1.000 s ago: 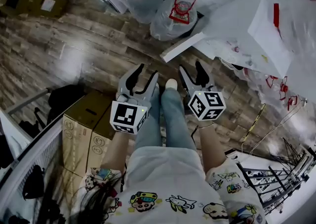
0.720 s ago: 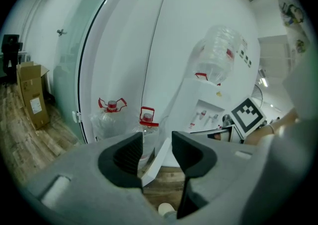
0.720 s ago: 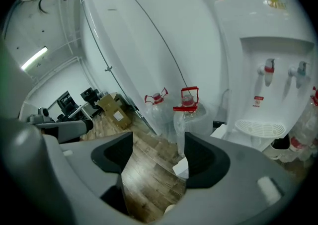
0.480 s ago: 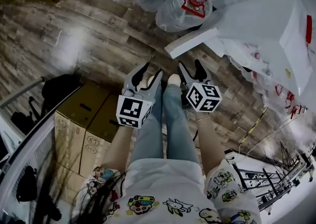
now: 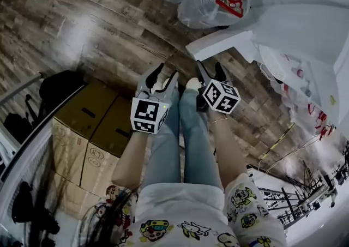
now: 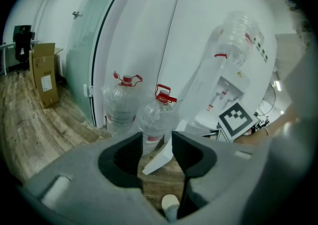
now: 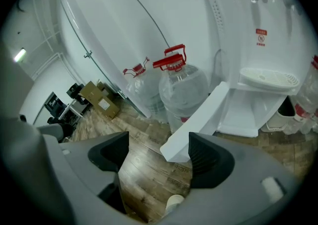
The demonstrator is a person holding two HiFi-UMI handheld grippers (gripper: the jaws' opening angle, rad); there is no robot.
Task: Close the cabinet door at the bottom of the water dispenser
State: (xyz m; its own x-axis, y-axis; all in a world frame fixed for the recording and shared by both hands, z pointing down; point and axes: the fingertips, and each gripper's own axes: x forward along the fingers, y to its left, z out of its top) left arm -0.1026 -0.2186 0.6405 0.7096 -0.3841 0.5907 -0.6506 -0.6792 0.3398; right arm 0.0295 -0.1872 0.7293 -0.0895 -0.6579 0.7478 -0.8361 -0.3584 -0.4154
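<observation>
place: office-type room, water and storage corner | floor: grey-brown wood-look plank floor (image 5: 82, 38) | 12 o'clock: clear plastic water jugs with red caps (image 7: 184, 90) | 1 o'clock: white floor-standing water dispenser (image 7: 258, 45) | 9 o'clock: brown cardboard cartons (image 5: 87, 126) | 10 o'clock: frosted glass partition (image 6: 82, 70)

left hand-held gripper (image 5: 165, 74) and right hand-held gripper (image 5: 209, 67) lower, right jaws opening, empty

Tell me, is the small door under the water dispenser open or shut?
Open. The white door swings out over the wooden floor, angled away from the dispenser.
</observation>
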